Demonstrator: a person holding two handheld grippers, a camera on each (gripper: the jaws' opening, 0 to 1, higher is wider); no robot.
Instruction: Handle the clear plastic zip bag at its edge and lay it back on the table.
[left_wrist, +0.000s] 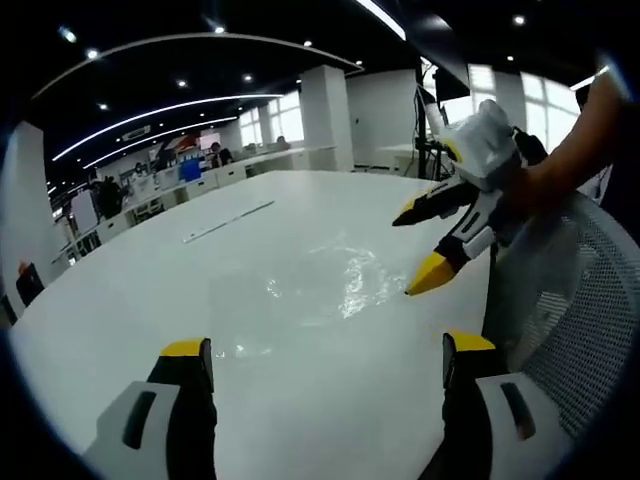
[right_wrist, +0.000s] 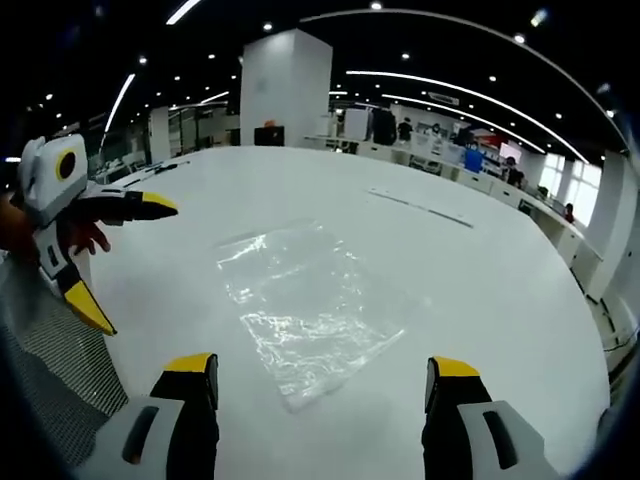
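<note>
Bag (right_wrist: 308, 305) lies flat on table (right_wrist: 500, 290), long axis diagonal; both tongs (left_wrist: 320, 365) (right_wrist: 318, 385) gape, holding nothing.

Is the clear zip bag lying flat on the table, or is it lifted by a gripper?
Lying flat. The zip bag rests spread on the white table, slightly wrinkled, and both grippers are open and apart from it.

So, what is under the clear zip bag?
The clear zip bag lies flat on the white table. Through it only the tabletop is seen; wrinkles and glare could hide something thin.
</note>
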